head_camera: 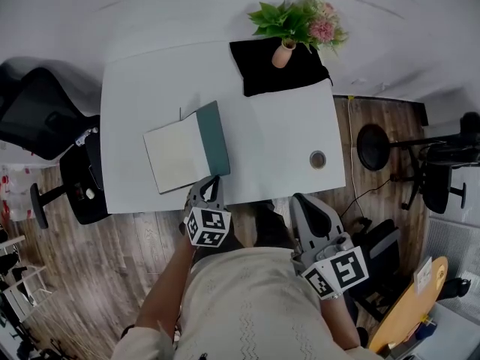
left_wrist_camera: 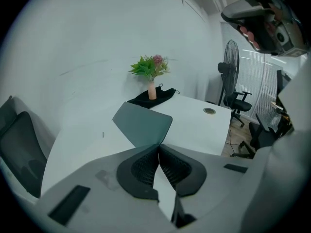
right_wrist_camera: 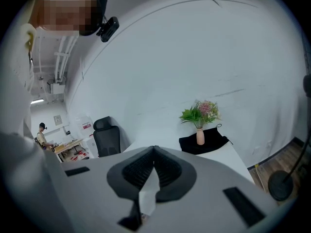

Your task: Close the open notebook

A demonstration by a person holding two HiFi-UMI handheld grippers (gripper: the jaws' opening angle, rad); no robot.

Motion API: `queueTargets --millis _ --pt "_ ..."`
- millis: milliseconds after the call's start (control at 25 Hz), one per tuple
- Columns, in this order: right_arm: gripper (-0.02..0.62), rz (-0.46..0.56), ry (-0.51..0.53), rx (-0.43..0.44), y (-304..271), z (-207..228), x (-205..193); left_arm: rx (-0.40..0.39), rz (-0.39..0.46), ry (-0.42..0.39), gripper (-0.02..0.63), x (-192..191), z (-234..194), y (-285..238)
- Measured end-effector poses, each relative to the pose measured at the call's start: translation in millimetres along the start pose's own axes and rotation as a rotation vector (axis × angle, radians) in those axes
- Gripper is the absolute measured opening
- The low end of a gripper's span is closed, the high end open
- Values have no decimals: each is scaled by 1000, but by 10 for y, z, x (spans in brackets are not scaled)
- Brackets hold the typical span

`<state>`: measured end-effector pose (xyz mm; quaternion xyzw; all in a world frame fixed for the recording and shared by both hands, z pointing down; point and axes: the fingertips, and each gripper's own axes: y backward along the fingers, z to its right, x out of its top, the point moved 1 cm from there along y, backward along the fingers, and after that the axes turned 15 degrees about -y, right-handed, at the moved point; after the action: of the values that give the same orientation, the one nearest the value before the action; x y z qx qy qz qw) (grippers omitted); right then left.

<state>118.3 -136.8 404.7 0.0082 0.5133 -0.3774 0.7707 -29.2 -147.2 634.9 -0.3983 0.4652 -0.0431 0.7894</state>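
We find a white table (head_camera: pixel 285 141) on a wood floor (head_camera: pixel 142 238), with a black chair (head_camera: pixel 37 111) at its left. The notebook (head_camera: pixel 176 156) lies open near the front edge. The left gripper (head_camera: pixel 214 178) pinches its tilted green cover (head_camera: pixel 214 137). The right gripper (head_camera: pixel 300 199) is closed and empty. Only the right gripper view shows 1 person (right_wrist_camera: pixel 43 132) far off.

My head camera looks steeply down over the desk (head_camera: pixel 277 141). Cameras on my left gripper (head_camera: pixel 214 181) and right gripper (head_camera: pixel 301 199) sit close behind their jaws, facing across it; all views share the flower vase (head_camera: pixel 283 55).
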Motion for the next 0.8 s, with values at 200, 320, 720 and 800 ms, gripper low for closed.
queueTargets --millis 200,320,720,800 --pt "2 -5 3 10 -44 -110 -52 7 25 16 14 -34 -43 70" --pt "2 -5 8 15 -65 -193 -91 3 35 12 14 -58 -66 110" --pt "2 -3 12 19 -87 -363 -195 9 64 19 14 -122 -129 227" --pt "2 -4 13 21 -92 -396 -224 15 68 22 14 -145 -145 257"
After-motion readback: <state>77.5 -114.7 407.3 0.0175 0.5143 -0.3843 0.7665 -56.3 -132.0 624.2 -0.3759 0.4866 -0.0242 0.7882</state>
